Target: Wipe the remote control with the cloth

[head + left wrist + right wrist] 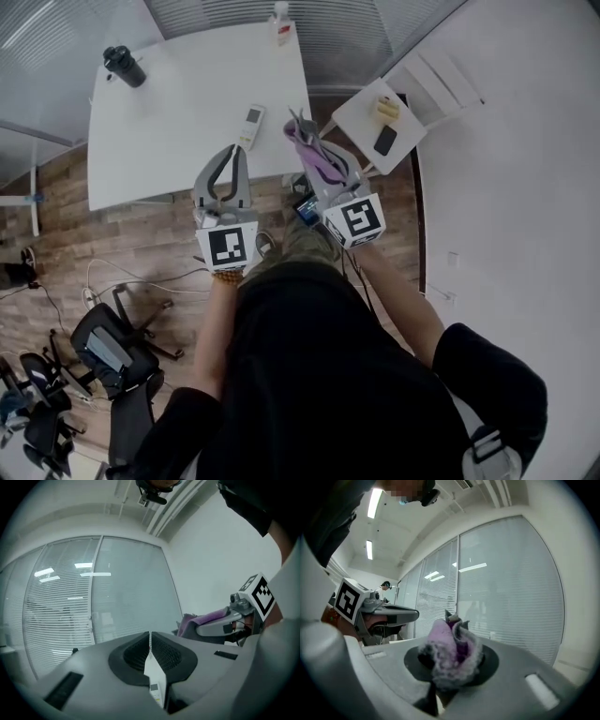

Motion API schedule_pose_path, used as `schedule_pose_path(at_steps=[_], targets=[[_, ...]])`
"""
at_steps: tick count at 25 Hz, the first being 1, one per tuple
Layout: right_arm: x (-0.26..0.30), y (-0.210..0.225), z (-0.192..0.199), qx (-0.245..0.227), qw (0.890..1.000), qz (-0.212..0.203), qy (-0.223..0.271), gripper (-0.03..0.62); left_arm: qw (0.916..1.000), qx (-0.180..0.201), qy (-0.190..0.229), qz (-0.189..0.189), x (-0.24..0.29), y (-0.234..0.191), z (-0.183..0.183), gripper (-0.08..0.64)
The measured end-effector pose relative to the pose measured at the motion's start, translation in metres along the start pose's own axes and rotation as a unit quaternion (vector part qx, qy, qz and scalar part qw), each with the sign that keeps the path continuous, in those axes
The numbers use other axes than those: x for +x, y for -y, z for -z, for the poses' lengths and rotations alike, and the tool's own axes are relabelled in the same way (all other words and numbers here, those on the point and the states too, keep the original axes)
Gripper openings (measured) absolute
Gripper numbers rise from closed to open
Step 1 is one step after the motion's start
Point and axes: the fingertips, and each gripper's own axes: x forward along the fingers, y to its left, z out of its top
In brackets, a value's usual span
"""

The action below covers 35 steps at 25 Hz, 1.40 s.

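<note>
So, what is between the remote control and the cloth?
Nothing. The head view shows a bare gap between the remote control and the cloth, with only white table below.

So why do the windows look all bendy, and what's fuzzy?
Left gripper view: the wide lens curves the window and darkens the corners, lights reflect in the glass, and the remote is soft because it is so near. Right gripper view: the same bending, and the close cloth is blurry. Head view: the table edges bow.
</note>
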Motion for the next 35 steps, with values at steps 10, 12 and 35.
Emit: schedule_pose_path(at_steps=[10, 12, 35], targets=[[-0.044, -0.029, -0.086, -0.078, 0.995, 0.003, 0.063, 0.058, 0.9992, 0.010, 0.038, -0.003, -0.033, 0.009, -0.040, 0.014], [-0.049, -0.036, -0.095, -0.090, 0.993, 0.001, 0.070, 0.058, 0.9989, 0.013, 0.046, -0.004, -0.039, 0.010, -0.053, 0.014], [-0.072, -0.064, -0.123, -0.117, 0.987, 0.018, 0.105, 0.055, 0.9959, 0.030, 0.083, -0.020, -0.080, 0.010, -0.084, 0.005]])
